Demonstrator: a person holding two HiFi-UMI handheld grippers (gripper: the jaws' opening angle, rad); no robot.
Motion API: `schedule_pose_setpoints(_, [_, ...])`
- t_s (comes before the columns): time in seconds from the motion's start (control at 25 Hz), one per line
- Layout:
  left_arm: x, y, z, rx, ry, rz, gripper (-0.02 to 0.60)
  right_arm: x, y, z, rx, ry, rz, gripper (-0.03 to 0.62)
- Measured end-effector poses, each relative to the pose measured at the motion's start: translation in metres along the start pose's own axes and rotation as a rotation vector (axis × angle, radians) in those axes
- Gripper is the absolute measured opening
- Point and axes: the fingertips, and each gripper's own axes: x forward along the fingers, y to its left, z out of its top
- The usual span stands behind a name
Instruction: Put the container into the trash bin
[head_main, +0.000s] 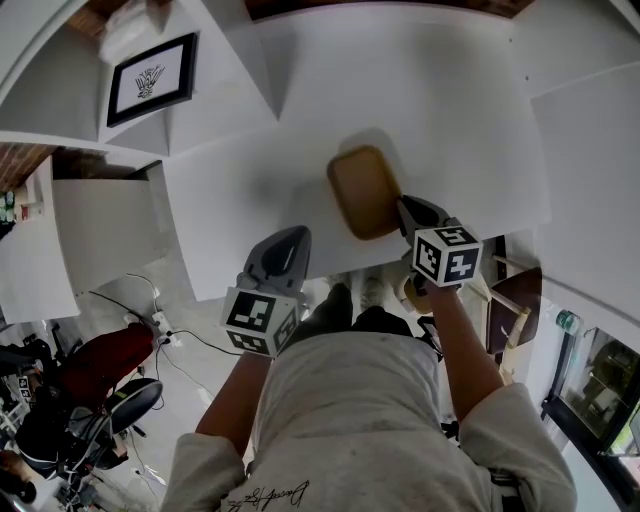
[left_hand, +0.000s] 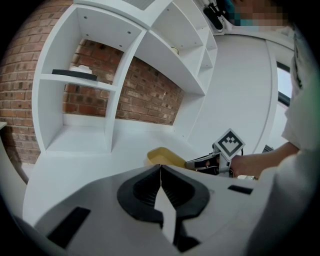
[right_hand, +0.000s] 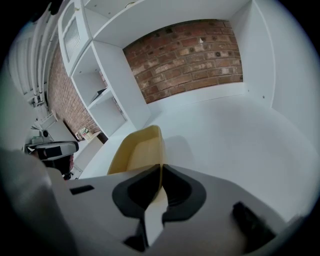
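A shallow tan container (head_main: 365, 190) lies on the white table (head_main: 450, 110), close to its near edge. My right gripper (head_main: 404, 206) is at the container's near right corner, shut on its rim. In the right gripper view the yellowish rim (right_hand: 140, 147) runs straight into the closed jaws (right_hand: 161, 169). My left gripper (head_main: 292, 236) hovers over the table's near edge, left of the container, shut with nothing in it. In the left gripper view (left_hand: 161, 167), the container (left_hand: 162, 157) and the right gripper (left_hand: 216, 160) lie ahead. No trash bin shows in any view.
White shelving with a framed picture (head_main: 150, 78) stands at the left, against a brick wall (right_hand: 185, 55). Below the table's near edge are a wooden chair (head_main: 515, 300), cables and a red object (head_main: 100, 362) on the floor.
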Motion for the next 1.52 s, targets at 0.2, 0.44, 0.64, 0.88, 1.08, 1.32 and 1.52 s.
schedule_pose_setpoints(0.2, [-0.003,-0.006,-0.001,0.011,-0.005,-0.005,0.017,-0.009,0.003,-0.002,0.007,-0.012,0.011,0.038])
schedule_pose_setpoints(0.44, [-0.007,-0.018,-0.004,0.029,-0.002,-0.021,0.017,-0.022,0.007,-0.01,0.015,-0.021,0.022,0.038])
schedule_pose_setpoints(0.64, [-0.006,-0.03,-0.007,0.05,0.007,-0.042,0.017,-0.037,0.004,-0.016,0.033,-0.037,0.018,0.038])
schedule_pose_setpoints(0.88, [0.0,-0.05,-0.008,0.079,0.012,-0.071,0.017,-0.052,-0.002,-0.028,0.06,-0.053,0.013,0.038])
schedule_pose_setpoints(1.08, [0.003,-0.066,-0.01,0.097,0.024,-0.094,0.017,-0.067,-0.011,-0.038,0.083,-0.059,0.003,0.038])
schedule_pose_setpoints(1.32, [0.006,-0.093,-0.013,0.122,0.028,-0.131,0.017,-0.094,-0.026,-0.055,0.121,-0.082,-0.026,0.038])
schedule_pose_setpoints(1.52, [0.007,-0.122,-0.015,0.155,0.03,-0.164,0.017,-0.122,-0.04,-0.072,0.148,-0.102,-0.053,0.037])
